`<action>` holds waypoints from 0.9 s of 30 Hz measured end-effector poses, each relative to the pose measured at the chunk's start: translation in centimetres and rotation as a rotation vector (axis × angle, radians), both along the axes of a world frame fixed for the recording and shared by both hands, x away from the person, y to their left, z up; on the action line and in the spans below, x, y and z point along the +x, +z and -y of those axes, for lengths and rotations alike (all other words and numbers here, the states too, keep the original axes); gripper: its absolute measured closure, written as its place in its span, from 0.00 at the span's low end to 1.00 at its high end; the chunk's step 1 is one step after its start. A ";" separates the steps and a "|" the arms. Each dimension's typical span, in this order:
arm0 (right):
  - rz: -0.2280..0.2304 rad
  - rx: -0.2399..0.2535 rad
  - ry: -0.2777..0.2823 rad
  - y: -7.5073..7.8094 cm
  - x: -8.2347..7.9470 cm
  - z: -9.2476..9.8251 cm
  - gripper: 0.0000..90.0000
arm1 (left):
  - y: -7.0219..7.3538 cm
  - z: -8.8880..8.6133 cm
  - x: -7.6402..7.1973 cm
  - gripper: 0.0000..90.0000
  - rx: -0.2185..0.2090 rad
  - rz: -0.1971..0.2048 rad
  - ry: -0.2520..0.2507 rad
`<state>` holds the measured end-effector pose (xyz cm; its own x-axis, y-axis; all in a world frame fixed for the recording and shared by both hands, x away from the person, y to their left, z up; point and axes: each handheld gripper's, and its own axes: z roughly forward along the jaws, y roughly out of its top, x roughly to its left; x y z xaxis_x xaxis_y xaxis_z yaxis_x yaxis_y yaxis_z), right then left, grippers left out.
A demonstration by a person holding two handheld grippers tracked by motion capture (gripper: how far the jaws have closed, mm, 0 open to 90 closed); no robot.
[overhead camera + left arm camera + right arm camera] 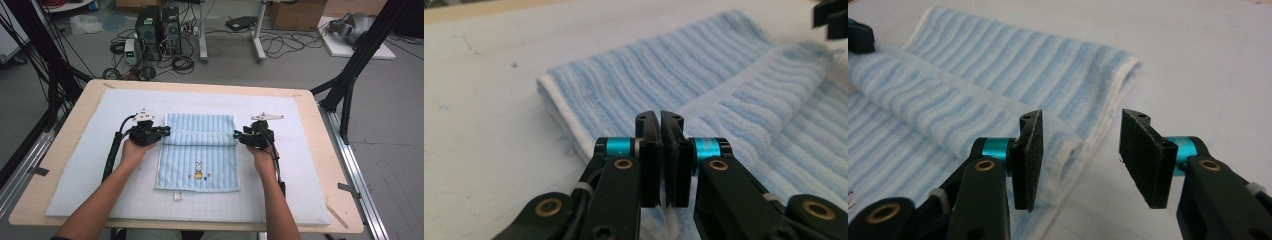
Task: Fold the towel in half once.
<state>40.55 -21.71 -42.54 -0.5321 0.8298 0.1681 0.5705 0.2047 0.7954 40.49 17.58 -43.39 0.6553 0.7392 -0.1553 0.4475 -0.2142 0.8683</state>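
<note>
Towel: a light blue striped towel (199, 152) lies in the middle of the high view, on a pale blue mat (90, 165). Its far part is folded toward the person, leaving a raised ridge across it between the two grippers. A small rabbit picture (198, 170) sits on the flat near part, low in the towel.

Towel in the gripper views: in the left gripper view the towel (704, 85) fills the centre and right of the frame, its white-edged corner at centre left. In the right gripper view the towel (973, 85) runs from the upper left toward the centre, its folded edge ending between the jaws.

Left gripper: the left gripper (164, 131) is at the towel's left edge, left of centre in the high view. In its own view the left gripper (660, 122) has its jaws clenched together on the towel's edge; a white strip of hem hangs out below them.

Right gripper: the right gripper (237, 135) is at the towel's right edge, right of centre in the high view. In its own view the right gripper (1080, 150) has its jaws apart; the folded edge lies just beside the left jaw, and the pads do not press on it.

Table: a light wooden table (330, 200) carries the mat; its rim shows around the mat.

Hands: the left hand (132, 150) and the right hand (264, 160) come in from the bottom of the frame.
</note>
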 end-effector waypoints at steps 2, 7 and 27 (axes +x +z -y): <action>-0.021 0.022 0.008 -0.2 0.5 -0.5 0.56 | 0.1 0.0 -0.3 0.96 -0.007 0.009 -0.008; -0.088 0.014 0.029 -1.3 1.5 -1.5 0.68 | 0.0 -0.3 -0.9 0.96 -0.047 0.008 -0.011; 0.062 -0.096 0.112 0.4 -4.4 -1.6 0.91 | 0.2 -1.3 -5.3 0.96 -0.093 0.055 -0.059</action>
<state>36.18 -20.11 -42.16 -0.6291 0.7754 0.0549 0.4901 0.3408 0.8023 35.17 18.84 -43.17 0.7068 0.6830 -0.1840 0.3877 -0.1565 0.9084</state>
